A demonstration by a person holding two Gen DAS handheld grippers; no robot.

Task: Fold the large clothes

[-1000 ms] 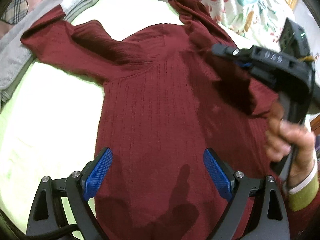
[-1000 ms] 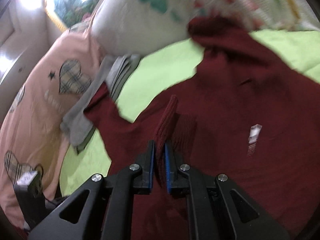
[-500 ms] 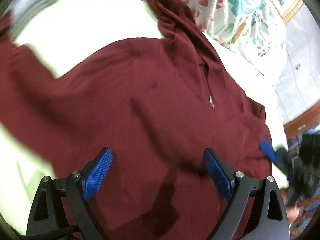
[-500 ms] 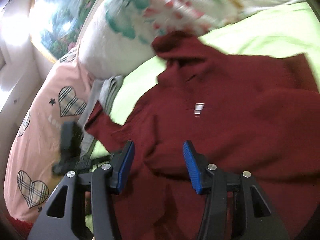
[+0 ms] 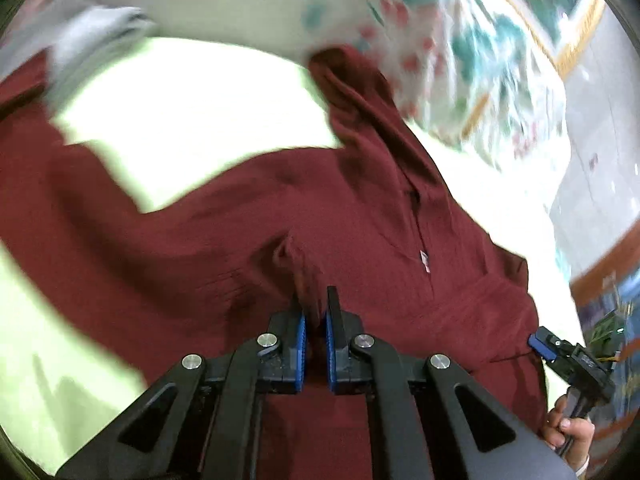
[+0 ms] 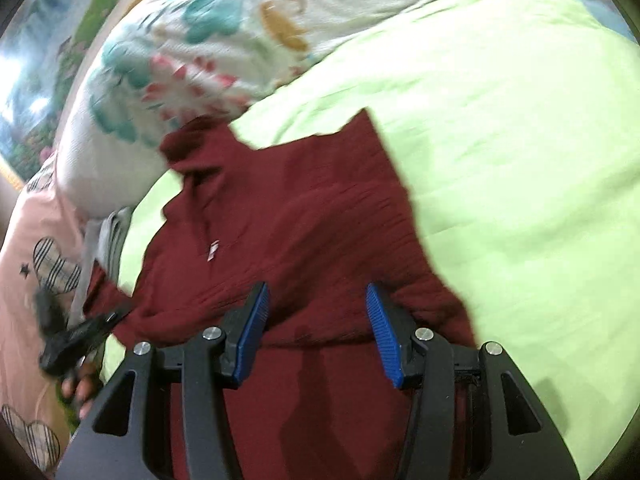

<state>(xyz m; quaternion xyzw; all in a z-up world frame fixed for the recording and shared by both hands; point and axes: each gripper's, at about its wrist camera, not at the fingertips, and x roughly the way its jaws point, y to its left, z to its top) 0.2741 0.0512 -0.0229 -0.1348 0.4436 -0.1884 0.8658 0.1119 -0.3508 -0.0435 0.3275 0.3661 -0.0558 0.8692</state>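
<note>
A maroon ribbed sweater (image 5: 200, 240) lies spread on the bed, collar and small white tag toward the pillows. My left gripper (image 5: 314, 304) is closing, and its blue pads pinch a raised fold of the sweater near its middle. My right gripper (image 6: 316, 300) hovers open over the sweater (image 6: 300, 220) near its right side, with nothing between the pads. In the left wrist view the right gripper (image 5: 544, 344) shows at the sweater's right edge, held by a hand (image 5: 568, 428). The left gripper (image 6: 92, 324) appears dark and blurred at the left of the right wrist view.
A light green sheet (image 6: 500, 140) covers the bed around the sweater. Floral pillows (image 6: 200, 60) lie beyond the collar. A grey garment (image 5: 92, 36) lies by the far sleeve. A pink blanket with plaid hearts (image 6: 32, 240) borders the left side.
My left gripper went from wide open to closed on a fold of the sweater. My right gripper let go of its fold, opened, and swung toward the sweater's right side.
</note>
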